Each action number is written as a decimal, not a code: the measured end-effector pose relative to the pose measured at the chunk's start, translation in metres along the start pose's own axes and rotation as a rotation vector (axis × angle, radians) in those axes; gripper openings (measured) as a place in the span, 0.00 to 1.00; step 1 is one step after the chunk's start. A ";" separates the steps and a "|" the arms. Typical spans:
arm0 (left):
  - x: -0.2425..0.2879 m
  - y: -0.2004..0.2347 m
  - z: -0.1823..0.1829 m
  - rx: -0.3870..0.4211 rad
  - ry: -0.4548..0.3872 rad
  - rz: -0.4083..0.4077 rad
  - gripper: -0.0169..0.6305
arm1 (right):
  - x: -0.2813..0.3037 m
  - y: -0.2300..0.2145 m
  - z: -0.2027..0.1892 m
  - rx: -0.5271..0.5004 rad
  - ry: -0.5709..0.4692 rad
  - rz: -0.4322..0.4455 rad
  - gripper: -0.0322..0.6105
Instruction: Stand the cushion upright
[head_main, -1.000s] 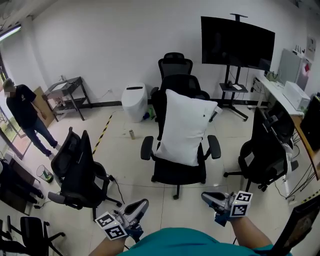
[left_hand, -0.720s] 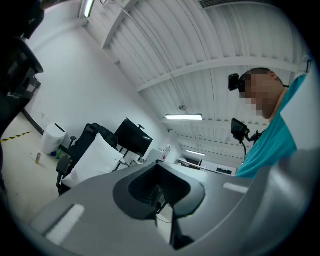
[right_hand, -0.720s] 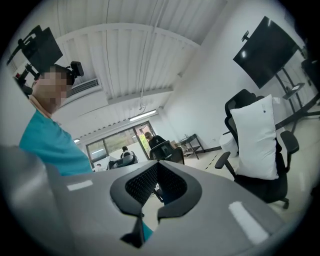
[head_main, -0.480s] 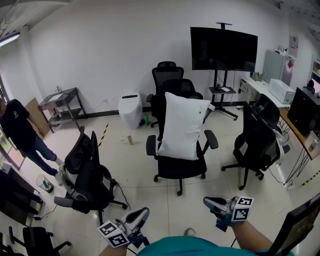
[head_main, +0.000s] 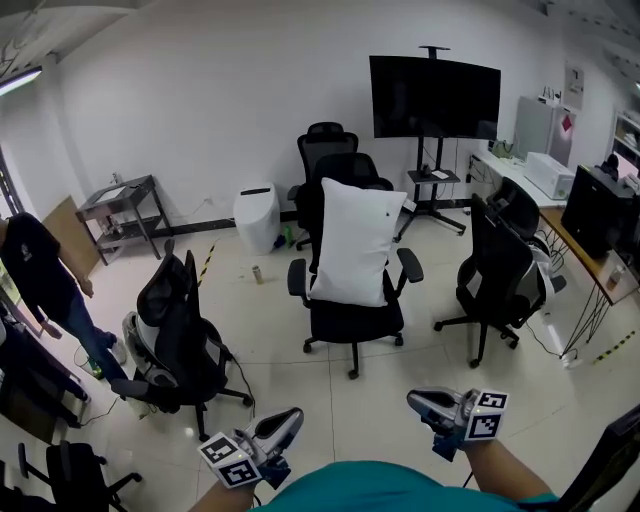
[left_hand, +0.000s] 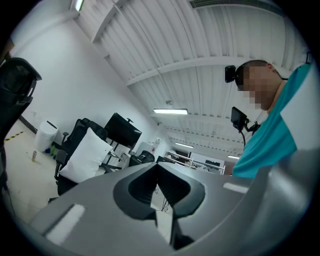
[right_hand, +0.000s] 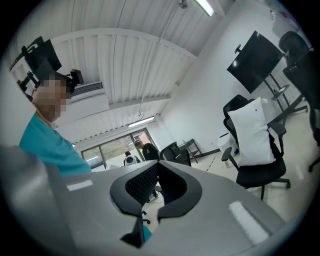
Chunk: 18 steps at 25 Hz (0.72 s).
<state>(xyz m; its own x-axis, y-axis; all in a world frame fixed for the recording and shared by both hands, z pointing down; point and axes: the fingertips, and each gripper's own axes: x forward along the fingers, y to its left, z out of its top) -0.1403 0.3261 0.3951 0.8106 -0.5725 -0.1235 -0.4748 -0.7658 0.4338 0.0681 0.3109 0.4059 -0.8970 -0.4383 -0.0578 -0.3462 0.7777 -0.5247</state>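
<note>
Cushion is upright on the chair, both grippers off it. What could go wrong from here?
1. The cushion only leans on the backrest of the office chair. Nothing pins it, so it may slump or tip off the seat.
2. That chair stands on castors; a nudge might roll or swivel it.
3. The left gripper and right gripper are shut and probably too far off to catch it.

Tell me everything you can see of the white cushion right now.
The cushion is a plump white rectangle, soft fabric by the look, with a small dark spot near its upper right corner. It stands close to upright on its short edge on the seat of the black office chair, leaning back against the backrest, between the two armrests. Nothing else touches it.
</note>
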 end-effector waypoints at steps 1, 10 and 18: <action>0.004 -0.008 -0.003 0.011 -0.007 0.008 0.04 | -0.011 0.000 -0.001 -0.006 0.005 0.006 0.05; 0.060 -0.078 -0.057 -0.008 -0.024 0.068 0.04 | -0.112 -0.014 -0.015 -0.050 0.096 -0.009 0.08; 0.069 -0.091 -0.065 0.015 0.017 0.015 0.04 | -0.128 -0.018 -0.004 -0.102 -0.014 -0.130 0.05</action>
<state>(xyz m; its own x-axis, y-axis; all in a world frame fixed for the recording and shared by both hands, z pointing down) -0.0189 0.3746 0.4050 0.8091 -0.5789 -0.1014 -0.4918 -0.7614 0.4223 0.1878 0.3543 0.4259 -0.8391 -0.5439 -0.0072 -0.4859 0.7555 -0.4395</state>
